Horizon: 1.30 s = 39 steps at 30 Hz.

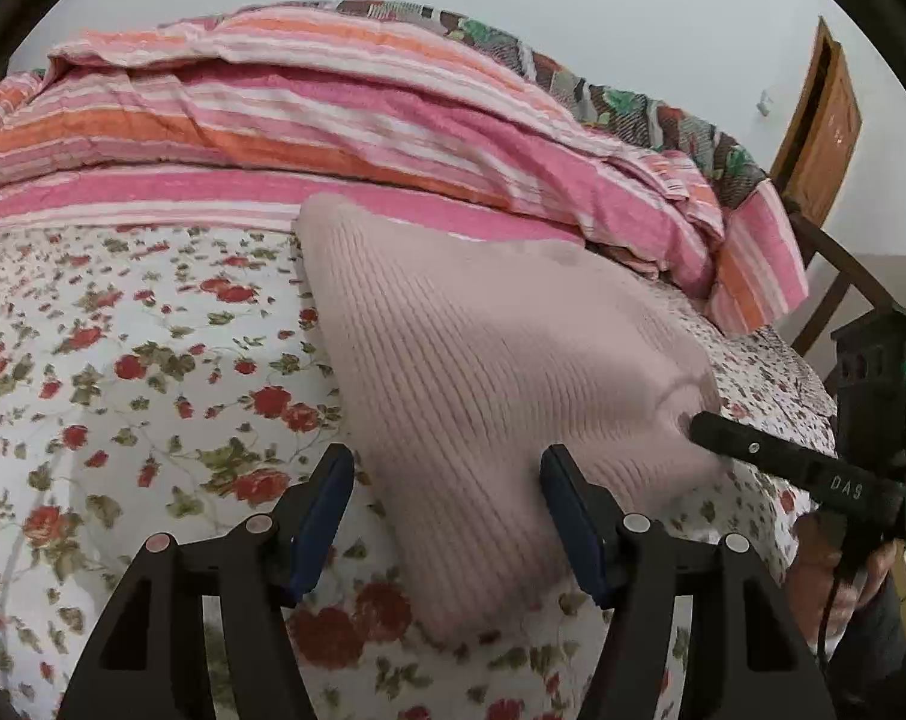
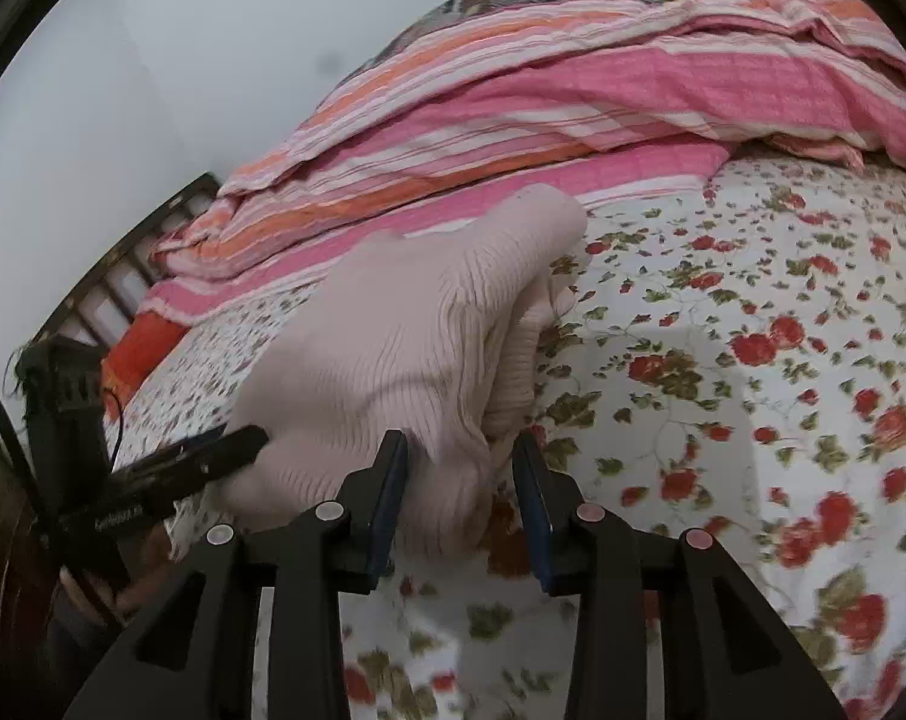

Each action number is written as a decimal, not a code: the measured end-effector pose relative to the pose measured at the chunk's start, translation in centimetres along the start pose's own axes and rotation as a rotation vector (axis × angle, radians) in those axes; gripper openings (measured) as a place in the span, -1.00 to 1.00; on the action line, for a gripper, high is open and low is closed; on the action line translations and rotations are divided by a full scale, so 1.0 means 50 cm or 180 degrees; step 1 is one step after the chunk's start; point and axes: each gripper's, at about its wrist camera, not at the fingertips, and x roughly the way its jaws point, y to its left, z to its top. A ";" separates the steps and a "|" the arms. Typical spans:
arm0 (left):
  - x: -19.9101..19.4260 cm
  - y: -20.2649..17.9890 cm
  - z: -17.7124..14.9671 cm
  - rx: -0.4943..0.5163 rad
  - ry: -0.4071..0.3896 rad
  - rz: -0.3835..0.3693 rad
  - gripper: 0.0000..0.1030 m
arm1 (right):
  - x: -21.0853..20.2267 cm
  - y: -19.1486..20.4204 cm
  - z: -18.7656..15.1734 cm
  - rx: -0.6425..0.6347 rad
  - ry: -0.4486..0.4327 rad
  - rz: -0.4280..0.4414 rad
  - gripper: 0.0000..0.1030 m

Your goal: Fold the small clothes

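A pale pink ribbed knit garment point(image 1: 489, 372) lies bunched on the floral bed sheet point(image 1: 123, 360). My left gripper point(image 1: 447, 468) is open, its jaws astride the garment's near edge. In the right wrist view the garment point(image 2: 417, 336) is humped and creased, with a folded layer on its right side. My right gripper point(image 2: 459, 456) is open with the garment's near corner between its fingers. The right gripper's finger point(image 1: 771, 459) touches the garment's right side in the left wrist view. The left gripper point(image 2: 213, 456) shows at the garment's left side in the right wrist view.
A pink and orange striped quilt point(image 1: 333, 120) is heaped along the far side of the bed, with a patterned blanket point(image 1: 633, 102) behind it. A wooden bed frame point(image 1: 837, 264) and a door point(image 1: 825, 126) stand at the right. Bare floral sheet point(image 2: 753, 360) lies beside the garment.
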 end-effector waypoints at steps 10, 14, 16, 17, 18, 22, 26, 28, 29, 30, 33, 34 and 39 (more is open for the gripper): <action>-0.046 -0.011 -0.051 0.0543 0.0097 -0.0242 0.22 | -0.020 0.007 -0.033 -0.0497 0.0226 -0.0059 -0.28; -0.032 -0.030 -0.073 0.0696 0.0166 -0.0029 0.18 | -0.010 0.013 -0.038 -0.0507 0.0236 -0.0071 -0.28; -0.030 -0.030 -0.072 0.0686 0.0119 0.0059 0.04 | -0.010 0.016 -0.038 -0.0500 0.0221 -0.0056 -0.28; -0.030 -0.028 -0.070 0.0649 0.0100 0.0078 -0.12 | -0.010 0.017 -0.038 -0.0497 0.0214 -0.0059 -0.28; -0.030 -0.023 -0.066 0.0576 0.0100 0.0022 -0.33 | -0.009 0.019 -0.038 -0.0499 0.0208 -0.0062 -0.28; -0.042 -0.018 -0.065 0.0571 0.0016 -0.0026 -0.66 | -0.015 0.023 -0.036 -0.0529 0.0184 -0.0001 -0.28; -0.051 0.010 -0.063 0.0461 0.0033 -0.0083 -0.70 | -0.031 0.024 -0.028 -0.0524 0.0106 0.0149 -0.28; -0.049 0.016 -0.068 0.0451 0.0081 -0.0108 -0.69 | -0.035 0.027 -0.026 -0.0519 0.0062 0.0201 -0.28; -0.052 0.014 -0.068 0.0477 0.0084 -0.0116 -0.65 | -0.036 0.029 -0.027 -0.0528 0.0048 0.0202 -0.28; -0.062 0.012 -0.067 0.0501 0.0081 -0.0178 -0.65 | -0.035 0.030 -0.025 -0.0538 0.0042 0.0203 -0.28; -0.092 0.014 -0.059 0.0477 -0.0087 -0.0389 -0.32 | -0.046 0.032 -0.019 -0.0515 -0.0009 0.0300 -0.28; -0.101 0.017 -0.056 0.0442 -0.0149 -0.0440 -0.21 | -0.054 0.032 -0.015 -0.0494 -0.0056 0.0368 -0.28; -0.087 0.026 -0.023 0.0270 -0.0214 -0.0393 0.07 | -0.065 0.026 0.016 -0.0315 -0.0269 0.0320 -0.27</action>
